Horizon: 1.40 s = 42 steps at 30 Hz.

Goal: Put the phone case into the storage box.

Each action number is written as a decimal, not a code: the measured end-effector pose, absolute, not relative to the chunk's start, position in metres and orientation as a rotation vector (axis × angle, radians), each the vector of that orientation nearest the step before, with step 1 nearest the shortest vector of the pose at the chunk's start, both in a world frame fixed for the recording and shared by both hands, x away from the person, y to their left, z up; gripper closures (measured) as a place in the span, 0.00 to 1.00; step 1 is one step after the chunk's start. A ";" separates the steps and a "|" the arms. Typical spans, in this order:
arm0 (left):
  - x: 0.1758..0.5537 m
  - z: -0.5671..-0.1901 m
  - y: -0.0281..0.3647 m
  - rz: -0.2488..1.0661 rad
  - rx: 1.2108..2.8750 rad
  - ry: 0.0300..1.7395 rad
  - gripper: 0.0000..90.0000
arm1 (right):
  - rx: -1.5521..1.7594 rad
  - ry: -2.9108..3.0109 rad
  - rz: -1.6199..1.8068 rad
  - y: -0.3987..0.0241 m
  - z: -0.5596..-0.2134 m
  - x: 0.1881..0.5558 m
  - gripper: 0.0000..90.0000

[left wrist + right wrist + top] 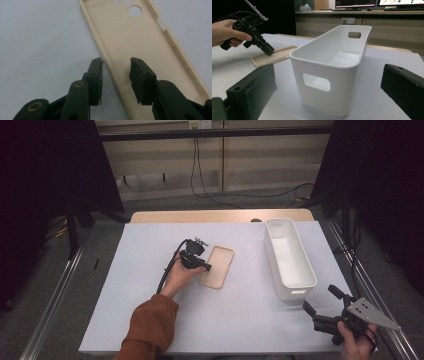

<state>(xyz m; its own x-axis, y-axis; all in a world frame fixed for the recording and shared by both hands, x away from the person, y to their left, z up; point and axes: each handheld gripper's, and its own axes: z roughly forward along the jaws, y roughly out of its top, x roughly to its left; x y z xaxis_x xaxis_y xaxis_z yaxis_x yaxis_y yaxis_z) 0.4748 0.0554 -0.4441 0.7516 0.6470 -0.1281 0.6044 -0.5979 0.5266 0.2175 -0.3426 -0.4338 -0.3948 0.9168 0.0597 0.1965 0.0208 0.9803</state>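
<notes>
A cream phone case (217, 266) (140, 37) lies hollow side up on the white table cover, near the middle. My left gripper (206, 268) (116, 62) tilts down onto the case's near left edge. One jaw stands outside on the cover, the other inside the case, and the side rim runs between them. A gap shows on both sides of the rim, so the jaws are open. My right gripper (320, 298) (328, 75) rests low at the front right corner, jaws wide open with nothing held. The right gripper view also shows the left gripper (270, 52) on the case (274, 56).
A tall white bin (295, 292) (324, 100) with handle cut-outs stands at the right, empty, just beyond my right gripper. The white cover (150, 270) lies over a wooden table (220, 216). Metal rails run along both sides of the table.
</notes>
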 end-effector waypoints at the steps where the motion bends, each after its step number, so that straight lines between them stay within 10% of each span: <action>1: 0.475 -0.444 0.055 0.097 2.393 0.941 0.70 | 1.148 1.656 1.423 -0.343 -0.434 0.218 0.00; 42: 0.479 -0.442 0.056 0.058 2.393 0.998 0.95 | 1.147 1.656 1.425 -0.342 -0.434 0.218 0.00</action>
<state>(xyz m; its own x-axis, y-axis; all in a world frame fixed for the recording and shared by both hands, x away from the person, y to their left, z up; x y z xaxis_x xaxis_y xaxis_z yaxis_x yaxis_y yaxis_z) 0.4791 0.0562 -0.4420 0.7244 0.6700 -0.1624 0.6467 -0.5789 0.4967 0.2177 -0.3422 -0.4337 -0.3969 0.9160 0.0594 0.1952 0.0210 0.9805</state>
